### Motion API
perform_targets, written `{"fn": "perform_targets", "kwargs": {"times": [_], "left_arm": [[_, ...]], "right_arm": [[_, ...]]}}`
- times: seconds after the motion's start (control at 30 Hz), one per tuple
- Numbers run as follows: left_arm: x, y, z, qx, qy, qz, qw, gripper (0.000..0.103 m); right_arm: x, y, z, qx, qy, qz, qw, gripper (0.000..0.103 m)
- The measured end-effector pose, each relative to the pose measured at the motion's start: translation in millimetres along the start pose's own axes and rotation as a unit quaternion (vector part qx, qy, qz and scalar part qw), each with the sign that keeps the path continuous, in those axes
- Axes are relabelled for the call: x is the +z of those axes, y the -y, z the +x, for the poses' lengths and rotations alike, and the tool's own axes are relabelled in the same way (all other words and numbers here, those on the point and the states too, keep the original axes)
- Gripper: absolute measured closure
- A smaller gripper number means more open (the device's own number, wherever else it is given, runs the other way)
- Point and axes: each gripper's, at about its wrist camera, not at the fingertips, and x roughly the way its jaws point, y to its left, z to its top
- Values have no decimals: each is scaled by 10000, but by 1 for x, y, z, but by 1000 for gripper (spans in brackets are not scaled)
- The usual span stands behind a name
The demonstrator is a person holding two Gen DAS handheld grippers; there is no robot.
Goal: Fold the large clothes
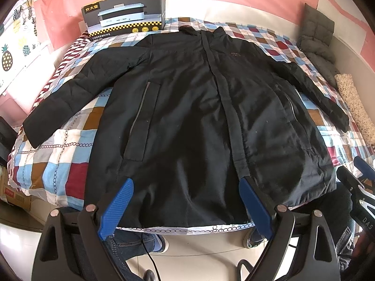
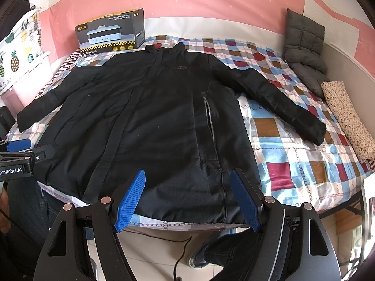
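A black jacket (image 1: 187,107) lies spread flat on the bed (image 1: 61,154), front side up, with its collar toward the far edge and its hem along the near edge. Both sleeves are stretched out: one reaches toward the left edge of the bed, the other toward the right edge. A cooker box (image 1: 124,14) stands at the far left corner, just beside the collar, and a grey cushion (image 2: 302,44) leans at the far right corner.

The left gripper (image 1: 185,201) hovers over the hem near the middle of the near edge, with its blue jaws wide apart and nothing between them. The right gripper (image 2: 187,196) hovers over the hem more toward the right side, also wide apart and empty.

I judge that the folding has not begun; the jacket is only laid out, so this is the step of choosing the first hold. The next move probably calls for reaching to a sleeve or a side edge, closing on the thick fabric, and bringing it across the body without dragging the whole jacket.
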Motion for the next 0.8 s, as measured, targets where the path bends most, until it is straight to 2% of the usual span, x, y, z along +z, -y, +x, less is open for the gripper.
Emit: {"fn": "perform_targets", "kwargs": {"times": [0.57,0.8], "left_arm": [[15,-20,34,191,-193,-179,9995,10],[33,-56,58,258,-202,-623,9975,10]], "right_arm": [[23,-8,33,72,-113,-170,9998,28],[47,-21,66,307,-127,-320,9989,28]]}}
